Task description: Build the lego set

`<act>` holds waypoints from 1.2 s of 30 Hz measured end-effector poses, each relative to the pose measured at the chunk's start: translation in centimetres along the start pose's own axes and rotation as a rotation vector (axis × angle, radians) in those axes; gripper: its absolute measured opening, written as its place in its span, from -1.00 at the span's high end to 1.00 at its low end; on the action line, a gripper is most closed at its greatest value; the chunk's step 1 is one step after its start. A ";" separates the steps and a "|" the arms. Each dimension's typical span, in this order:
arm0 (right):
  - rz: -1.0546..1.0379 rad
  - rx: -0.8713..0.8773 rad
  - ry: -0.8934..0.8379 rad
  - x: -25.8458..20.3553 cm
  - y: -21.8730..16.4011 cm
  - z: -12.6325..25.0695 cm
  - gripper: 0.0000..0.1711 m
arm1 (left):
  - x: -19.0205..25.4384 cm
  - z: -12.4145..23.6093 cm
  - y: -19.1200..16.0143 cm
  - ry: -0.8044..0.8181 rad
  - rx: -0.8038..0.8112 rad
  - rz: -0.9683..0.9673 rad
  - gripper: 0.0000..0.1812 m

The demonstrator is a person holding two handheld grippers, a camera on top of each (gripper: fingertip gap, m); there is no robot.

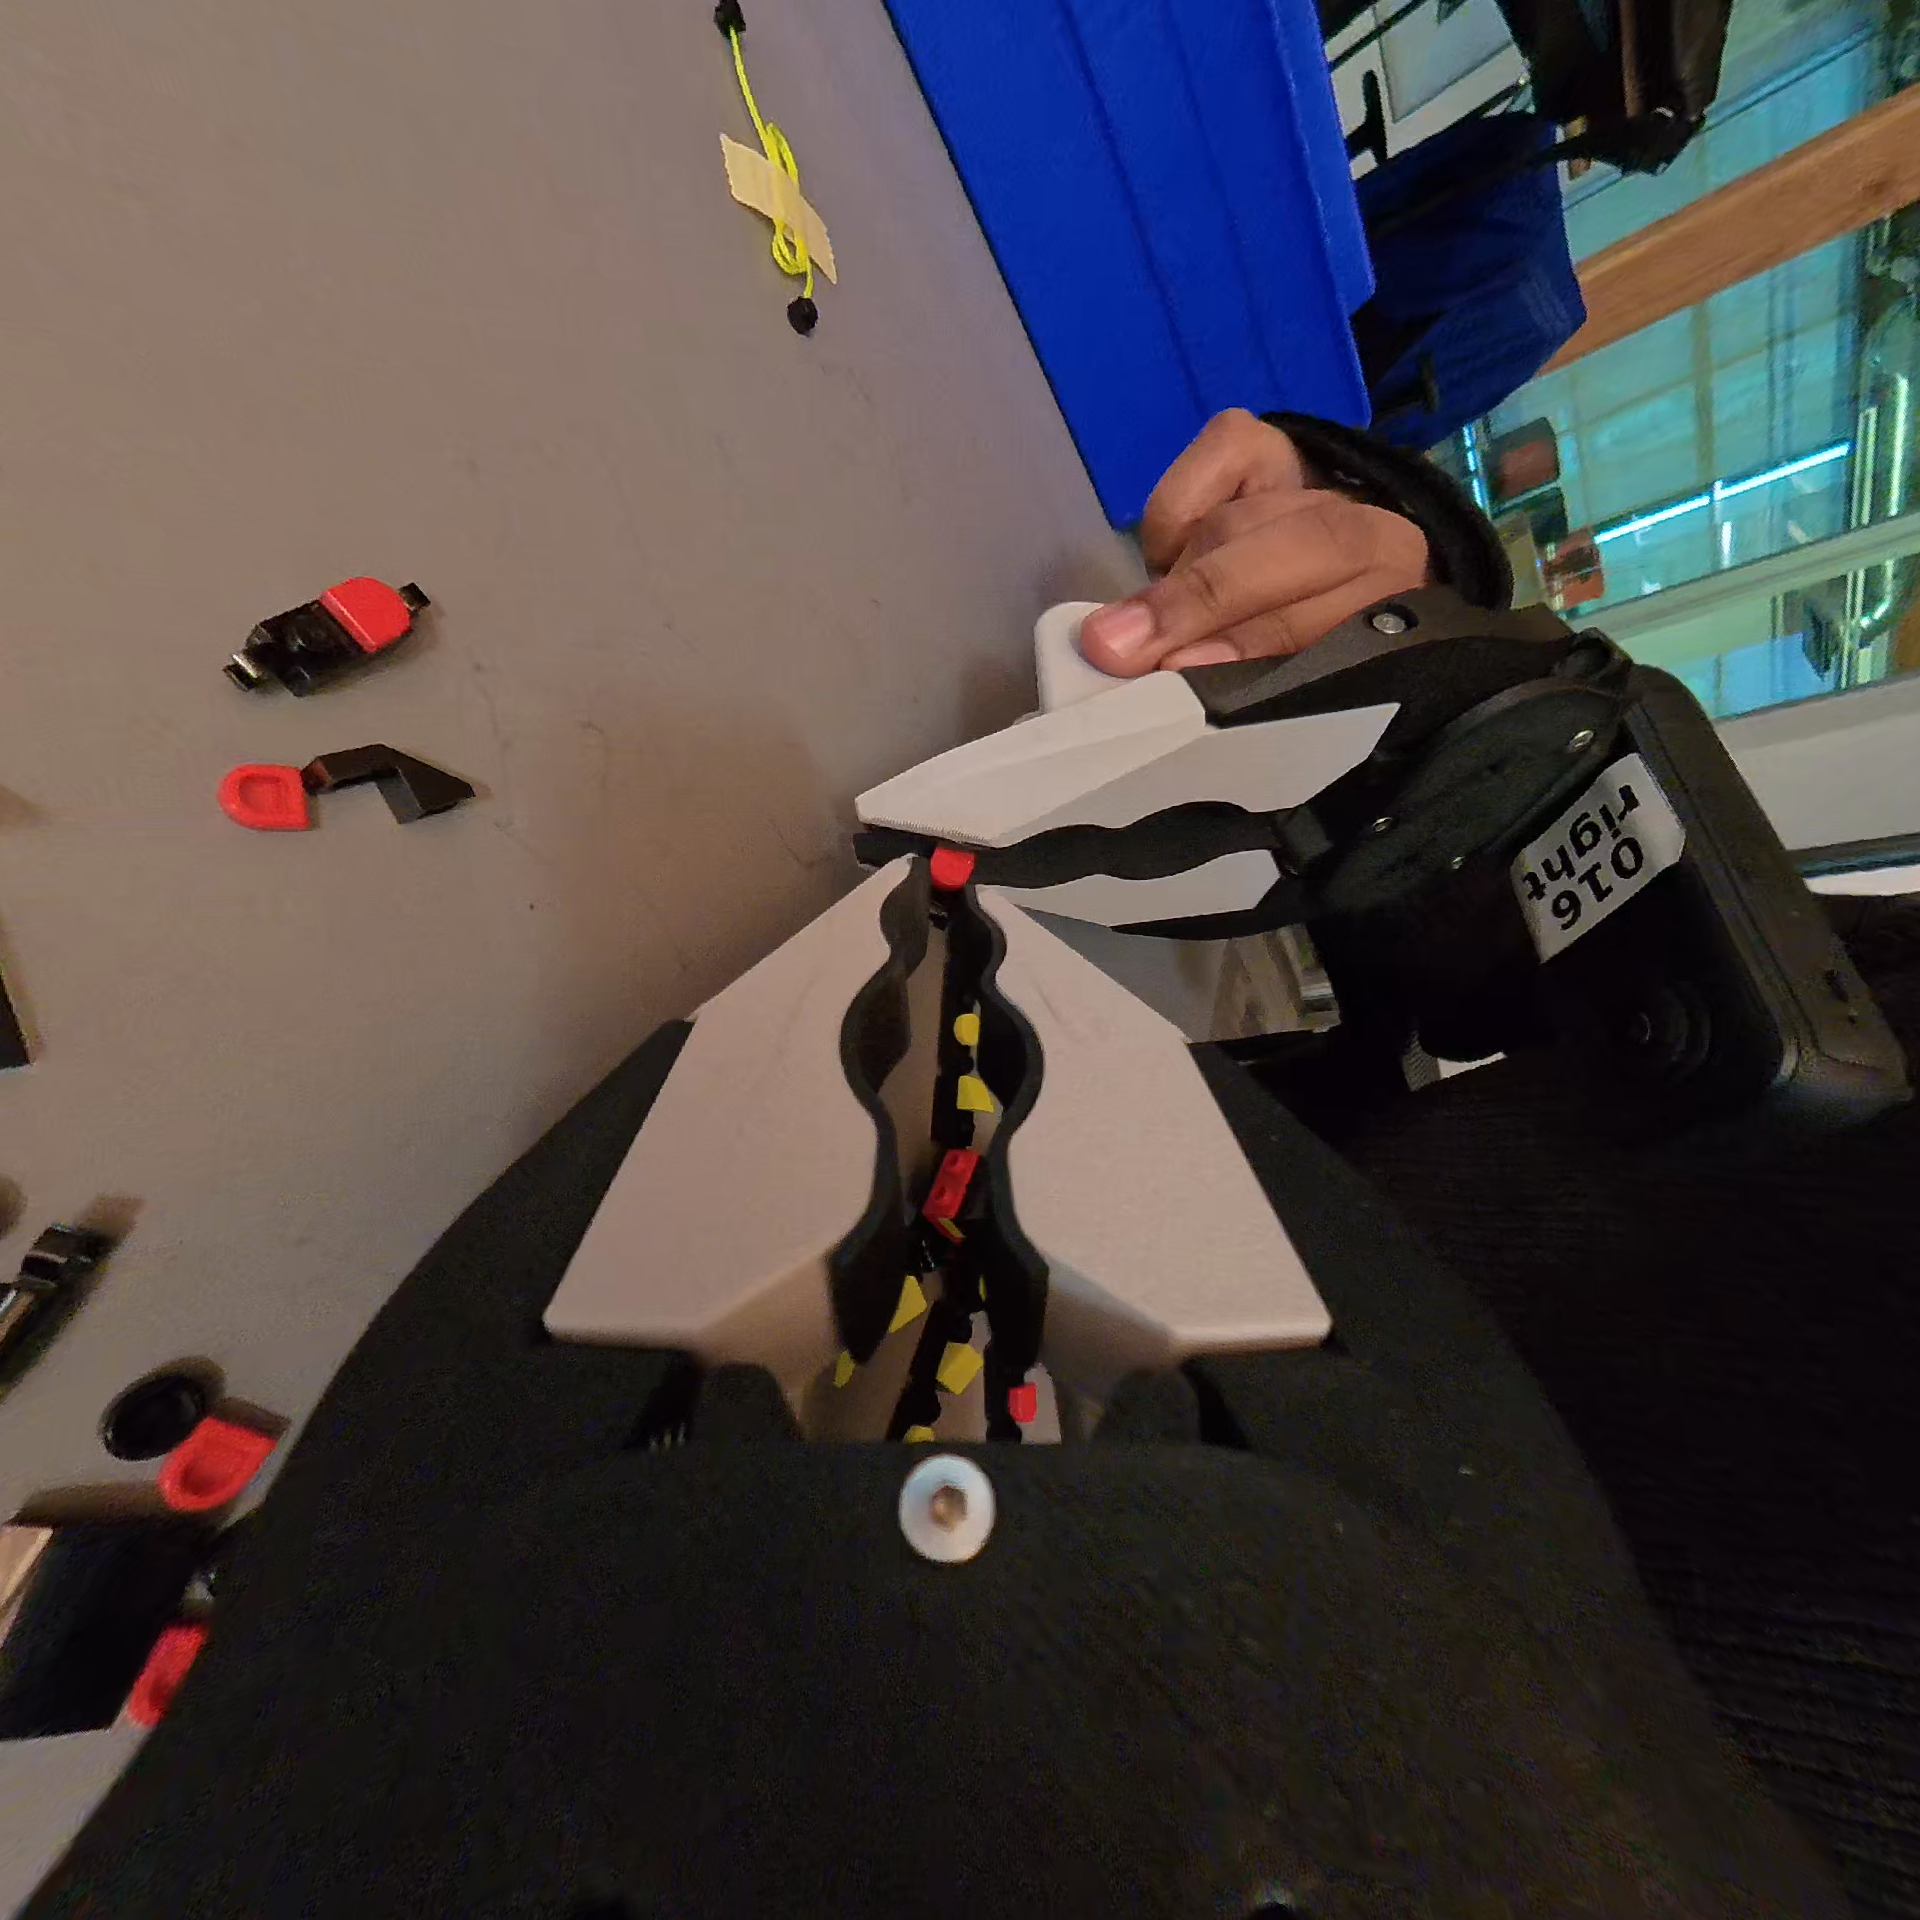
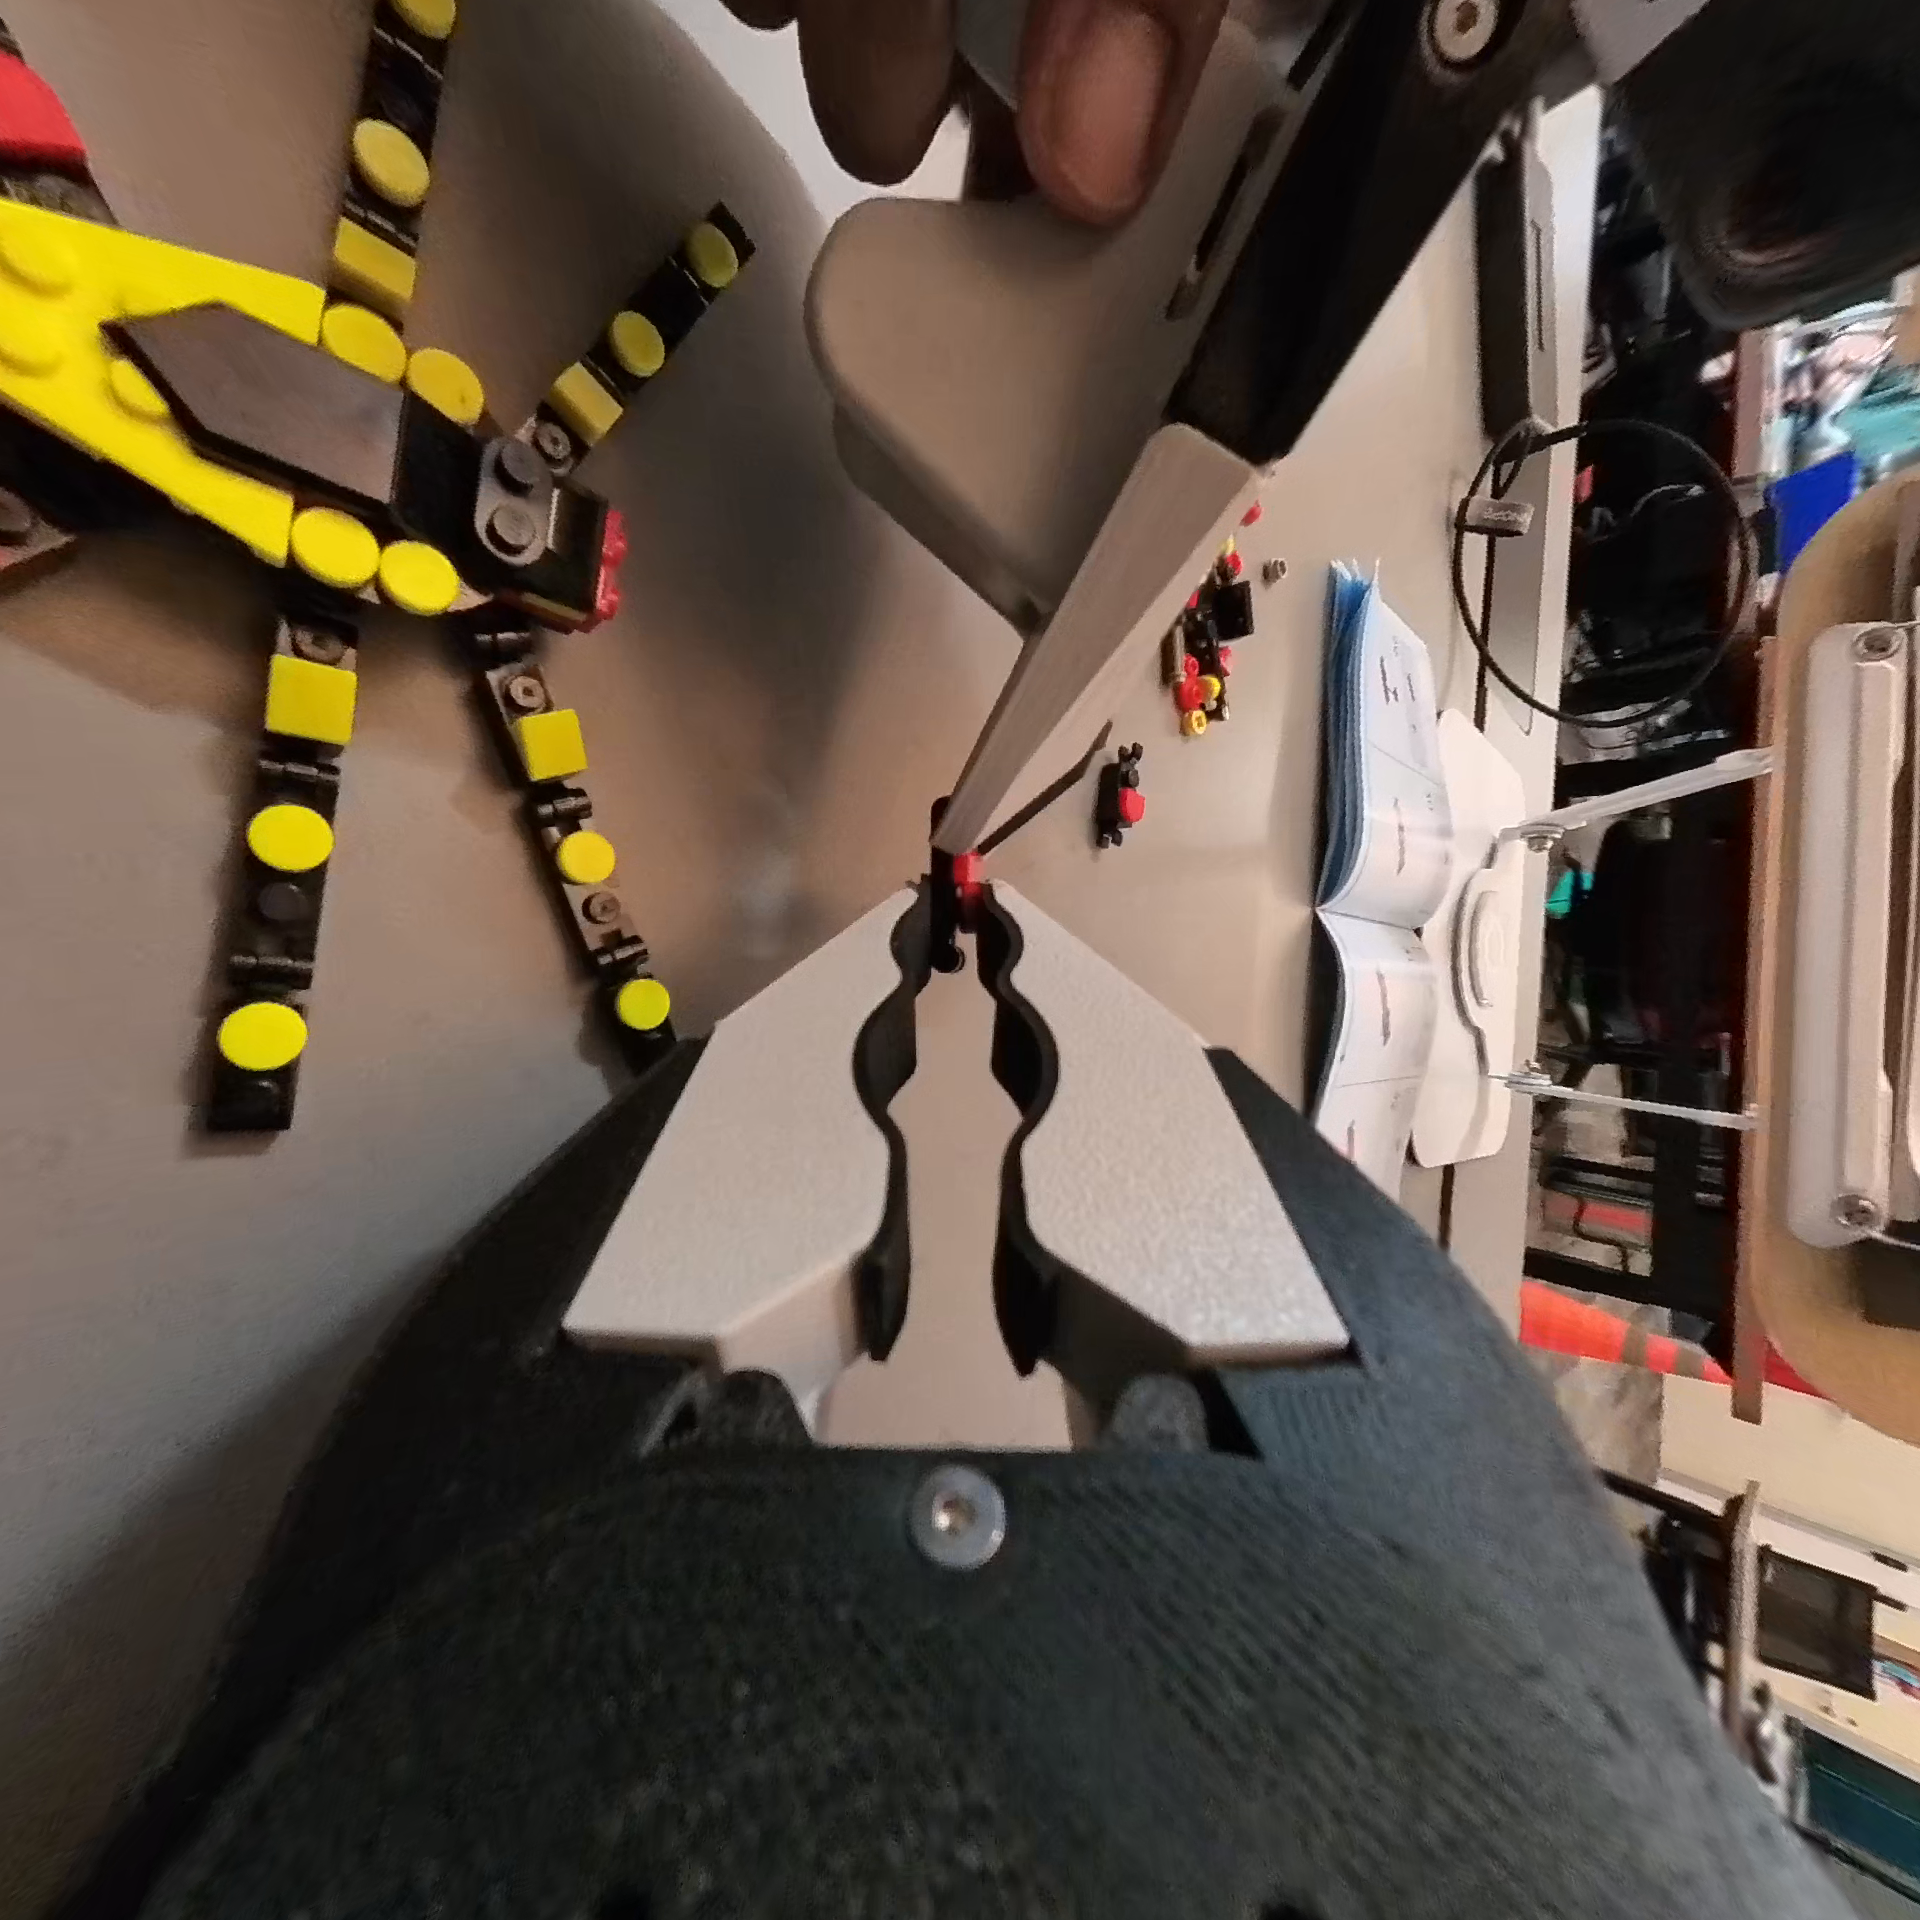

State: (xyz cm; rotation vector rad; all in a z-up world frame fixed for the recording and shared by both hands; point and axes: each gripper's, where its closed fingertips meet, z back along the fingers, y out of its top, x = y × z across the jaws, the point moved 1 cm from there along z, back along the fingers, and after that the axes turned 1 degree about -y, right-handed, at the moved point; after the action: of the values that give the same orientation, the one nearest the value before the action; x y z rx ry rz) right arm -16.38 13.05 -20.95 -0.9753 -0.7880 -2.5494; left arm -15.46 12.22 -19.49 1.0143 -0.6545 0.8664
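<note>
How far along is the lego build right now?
Done: a yellow-and-black body with four studded legs lies assembled on the table. In hand: both grippers meet tip to tip, the left gripper and right gripper each pinching a small red-and-black piece. Left: red-and-black subassemblies and a pile of loose parts lie unattached.

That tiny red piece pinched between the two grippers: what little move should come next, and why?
Probably a gentle squeeze together to seat it. The red piece sits at the left gripper tips, on a thin black part, and the right gripper meets it crosswise. Whether it has clicked home is too small to tell.
</note>
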 end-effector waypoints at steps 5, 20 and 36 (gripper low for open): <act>-0.021 -0.012 0.007 0.1 0.0 0.2 0.94 | 0.1 0.0 0.1 -0.021 0.009 0.032 0.97; -0.027 -0.032 -0.005 0.3 0.1 0.3 0.95 | 0.3 0.1 0.4 -0.056 0.035 0.062 0.94; 0.001 0.002 -0.041 0.4 0.5 0.4 0.95 | 0.1 -0.2 -0.7 0.036 -0.035 -0.156 0.93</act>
State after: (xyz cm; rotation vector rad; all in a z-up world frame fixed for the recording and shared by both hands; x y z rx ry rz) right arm -16.24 12.82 -20.28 -1.0293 -0.8015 -2.5348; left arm -14.78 12.22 -19.79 1.0017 -0.5509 0.7330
